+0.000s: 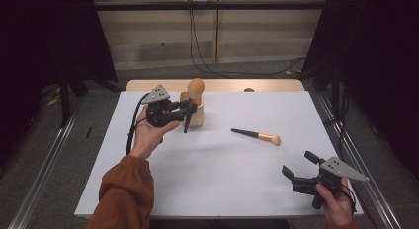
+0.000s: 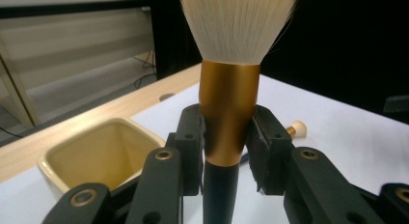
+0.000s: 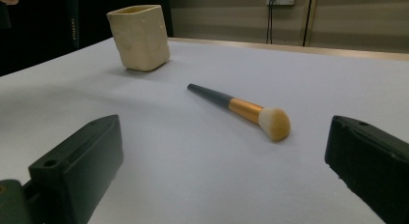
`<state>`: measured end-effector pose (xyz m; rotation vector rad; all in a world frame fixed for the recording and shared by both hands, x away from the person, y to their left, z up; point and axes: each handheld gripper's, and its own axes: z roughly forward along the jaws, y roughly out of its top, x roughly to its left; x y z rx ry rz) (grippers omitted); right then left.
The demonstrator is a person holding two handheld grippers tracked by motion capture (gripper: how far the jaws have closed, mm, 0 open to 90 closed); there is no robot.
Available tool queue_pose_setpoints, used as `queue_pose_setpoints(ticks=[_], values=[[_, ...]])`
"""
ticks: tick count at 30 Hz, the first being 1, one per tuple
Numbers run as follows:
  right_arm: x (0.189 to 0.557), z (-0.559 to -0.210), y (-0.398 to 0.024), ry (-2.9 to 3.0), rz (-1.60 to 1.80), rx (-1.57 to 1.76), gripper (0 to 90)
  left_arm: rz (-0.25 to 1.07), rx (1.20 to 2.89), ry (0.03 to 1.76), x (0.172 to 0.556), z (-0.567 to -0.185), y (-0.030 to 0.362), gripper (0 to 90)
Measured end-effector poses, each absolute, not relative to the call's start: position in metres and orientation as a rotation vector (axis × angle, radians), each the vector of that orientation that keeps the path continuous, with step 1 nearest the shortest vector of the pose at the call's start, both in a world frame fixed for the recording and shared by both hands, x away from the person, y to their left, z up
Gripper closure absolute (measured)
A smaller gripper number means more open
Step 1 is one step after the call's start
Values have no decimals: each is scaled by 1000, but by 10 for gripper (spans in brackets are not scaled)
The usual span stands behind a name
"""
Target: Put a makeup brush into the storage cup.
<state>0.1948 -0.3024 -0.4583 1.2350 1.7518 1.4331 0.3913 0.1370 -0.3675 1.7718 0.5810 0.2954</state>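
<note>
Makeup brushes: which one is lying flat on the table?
The smaller brush, lying on the white table right of the cup; the bigger brush stands clamped upright in the left hand-held gripper.

The held brush (image 2: 226, 113) had white bristles, a gold ferrule and a black handle. The square cup (image 3: 140, 36) at ten o'clock was plain cream. The lying brush (image 3: 243, 110) was dark grey with a gold band and a peach tip. The table cover (image 1: 222, 170) was white

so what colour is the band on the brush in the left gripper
Gold band, clearest in the left gripper view.
</note>
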Motion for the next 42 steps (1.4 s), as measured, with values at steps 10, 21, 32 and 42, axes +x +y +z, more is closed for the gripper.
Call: queue_pose_setpoints(ticks=[10, 21, 32, 42], values=[[195, -458, -302, 1747, 1436, 1230, 0, 342, 1721, 593, 396, -354, 141, 685], [195, -458, -302, 1748, 1436, 1232, 0, 385, 1694, 615, 407, -341, 139, 685], [196, -459, -302, 1741, 1440, 1232, 0, 424, 1667, 631, 426, -337, 138, 685], [195, -459, -303, 1741, 1442, 1237, 0, 455, 1647, 659, 444, -340, 133, 685]])
